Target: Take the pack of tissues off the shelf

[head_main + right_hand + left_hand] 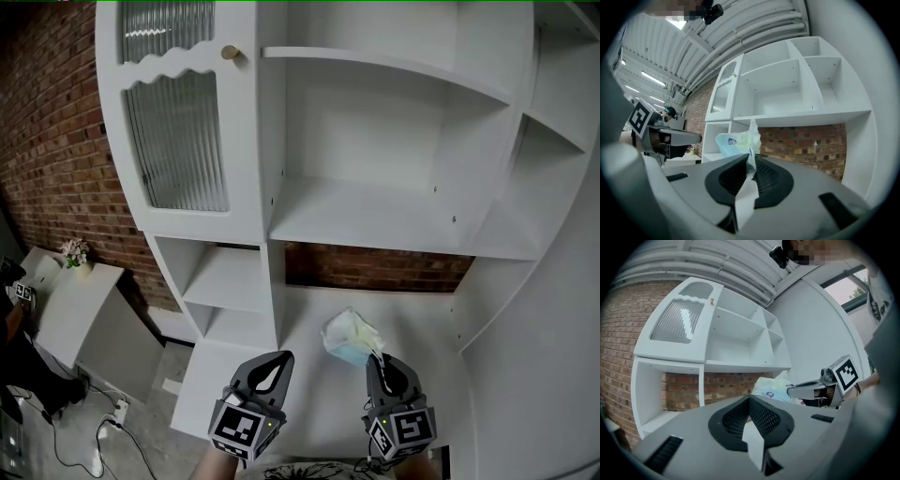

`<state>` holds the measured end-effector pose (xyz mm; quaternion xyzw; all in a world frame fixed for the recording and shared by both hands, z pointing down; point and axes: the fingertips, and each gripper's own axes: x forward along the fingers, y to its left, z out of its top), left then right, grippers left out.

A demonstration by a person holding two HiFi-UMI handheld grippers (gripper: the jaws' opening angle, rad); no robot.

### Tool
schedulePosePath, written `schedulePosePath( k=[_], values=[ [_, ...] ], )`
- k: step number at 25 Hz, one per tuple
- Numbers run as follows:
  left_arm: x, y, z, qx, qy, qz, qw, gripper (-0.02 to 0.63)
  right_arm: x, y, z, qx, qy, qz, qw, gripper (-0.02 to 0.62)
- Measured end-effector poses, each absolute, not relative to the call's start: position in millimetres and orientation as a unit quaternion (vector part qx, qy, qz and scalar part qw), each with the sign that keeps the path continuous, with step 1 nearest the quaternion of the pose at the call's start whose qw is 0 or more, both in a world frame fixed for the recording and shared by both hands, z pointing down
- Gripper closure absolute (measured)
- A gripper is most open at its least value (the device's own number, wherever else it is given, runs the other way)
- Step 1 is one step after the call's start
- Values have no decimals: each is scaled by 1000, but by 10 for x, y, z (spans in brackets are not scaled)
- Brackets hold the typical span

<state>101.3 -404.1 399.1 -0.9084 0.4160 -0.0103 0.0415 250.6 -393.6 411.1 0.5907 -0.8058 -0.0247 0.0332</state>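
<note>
Head view: the right tongs (376, 360) pinch only a thin flap of the pack of tissues (350, 339). The pack sits just ahead of their tips, over the white ledge (309, 319); whether it rests on that ledge I cannot tell. With so little wrapper in the grip, I judge it could slip free or tear if swung. The left tongs (279, 364), just to the left, are pressed together on nothing, so they offer no backup.

Left gripper view: the pack shows ahead and to the right of the left tips. It is a soft, crumpled bundle, pale blue and white, with a small blue logo.

Right gripper view: 1 twisted strip of wrapper runs down between the 2 jaws. The puffy, crinkled body stands just above and left of the tips.
</note>
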Motion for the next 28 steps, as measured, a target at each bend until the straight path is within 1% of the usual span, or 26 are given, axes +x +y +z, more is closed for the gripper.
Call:
schedulePosePath(
  k=[10,28],
  values=[
    [1031,-4012,3987,-908,415,-11,50,598,2482,-3920,4133,585,-810,-25,40,572],
    [1075,-4001,4009,-909,416,-17,37,598,2491,-3889,4203,584,-810,-15,49,574]
  ],
)
